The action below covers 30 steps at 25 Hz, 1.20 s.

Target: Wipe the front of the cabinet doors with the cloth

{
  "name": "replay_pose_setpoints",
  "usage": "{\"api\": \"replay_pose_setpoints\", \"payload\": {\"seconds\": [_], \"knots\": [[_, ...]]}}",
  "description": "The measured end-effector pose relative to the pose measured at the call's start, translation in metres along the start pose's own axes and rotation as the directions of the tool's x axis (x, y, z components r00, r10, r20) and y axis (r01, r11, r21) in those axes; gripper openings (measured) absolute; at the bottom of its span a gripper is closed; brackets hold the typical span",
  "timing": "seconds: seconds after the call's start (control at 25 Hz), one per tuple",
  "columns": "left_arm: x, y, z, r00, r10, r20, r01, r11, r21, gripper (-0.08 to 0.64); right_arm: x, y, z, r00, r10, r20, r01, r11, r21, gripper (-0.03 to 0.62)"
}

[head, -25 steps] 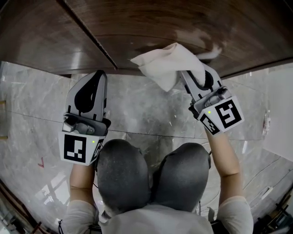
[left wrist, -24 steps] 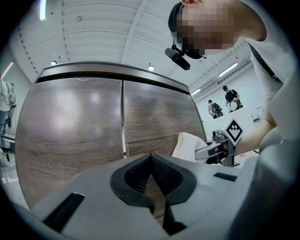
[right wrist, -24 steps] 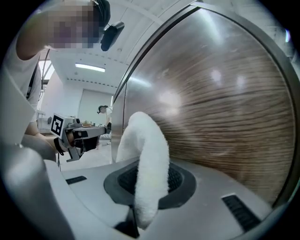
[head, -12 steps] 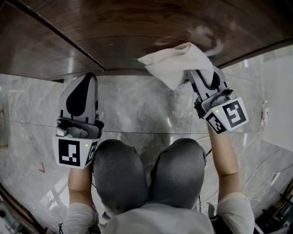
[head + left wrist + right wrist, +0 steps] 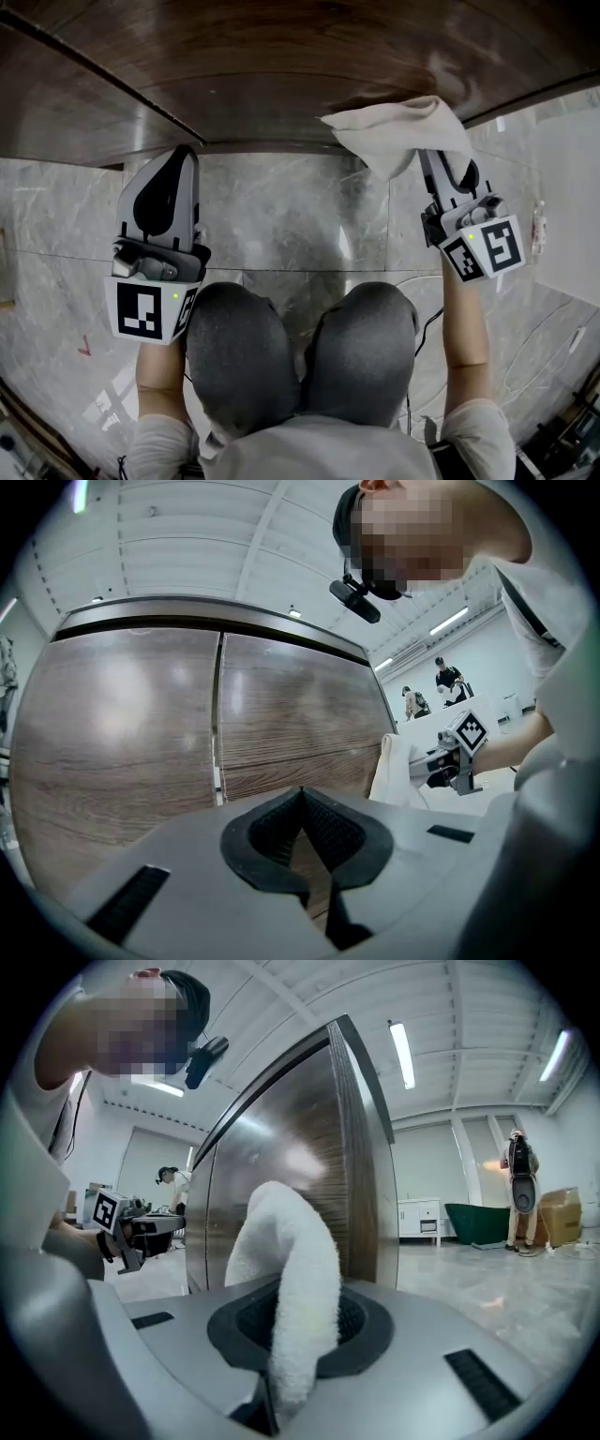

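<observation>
The dark wood cabinet doors [image 5: 281, 66] fill the top of the head view, with a narrow seam [image 5: 217, 724] between two of them. A white cloth [image 5: 398, 136] is pressed against the door near its lower right corner, and my right gripper [image 5: 433, 157] is shut on it. In the right gripper view the cloth [image 5: 295, 1279] rises out of the shut jaws next to the door's right edge [image 5: 361, 1147]. My left gripper [image 5: 172, 157] is shut on nothing, a little short of the doors, with its jaws' pads [image 5: 323, 827] touching.
Grey marble floor [image 5: 300, 216] lies below the cabinet, with the person's knees [image 5: 309, 366] between the two arms. A thin cable [image 5: 427, 323] runs by the right knee. In the room's distance are other people [image 5: 518, 1162], a green bin [image 5: 478, 1222] and cardboard boxes [image 5: 561, 1213].
My right gripper has slid the cloth rightwards along the door to its right end. The left gripper has drifted slightly left and stays shut.
</observation>
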<state>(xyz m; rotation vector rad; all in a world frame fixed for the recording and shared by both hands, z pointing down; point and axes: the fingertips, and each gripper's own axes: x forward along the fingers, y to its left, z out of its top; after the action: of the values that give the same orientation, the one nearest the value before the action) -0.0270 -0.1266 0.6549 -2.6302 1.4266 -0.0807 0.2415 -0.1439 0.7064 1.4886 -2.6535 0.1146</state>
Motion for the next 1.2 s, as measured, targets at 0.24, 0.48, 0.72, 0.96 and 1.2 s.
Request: {"api": "replay_pose_setpoints", "payload": {"seconds": [0.24,0.48,0.72,0.96,1.2], "knots": [[-0.001,0.005,-0.005,1.0,-0.003,0.002,0.003,1.0,-0.009,0.018,-0.019,-0.023,0.001,0.997,-0.076,0.012,0.076,0.997,0.024,0.069],[-0.007,0.011,-0.02,0.999,-0.026,-0.028,0.027,0.999,0.021,0.018,-0.032,-0.023,-0.002,0.992,-0.121,0.038,0.12,0.992,0.028,0.069],[-0.017,0.037,-0.027,0.998,-0.017,-0.055,0.018,1.0,0.02,0.018,-0.025,-0.005,-0.001,0.993,-0.115,0.025,0.114,0.993,0.028,0.069],[-0.027,0.06,-0.041,0.998,-0.021,-0.065,0.021,1.0,0.004,0.018,0.008,0.025,-0.001,0.998,-0.06,0.013,0.059,0.998,0.012,0.069],[-0.032,0.065,-0.043,0.999,-0.008,-0.037,0.006,0.999,-0.049,0.018,0.024,0.048,0.019,0.999,-0.026,0.024,0.027,0.999,-0.023,0.069]]}}
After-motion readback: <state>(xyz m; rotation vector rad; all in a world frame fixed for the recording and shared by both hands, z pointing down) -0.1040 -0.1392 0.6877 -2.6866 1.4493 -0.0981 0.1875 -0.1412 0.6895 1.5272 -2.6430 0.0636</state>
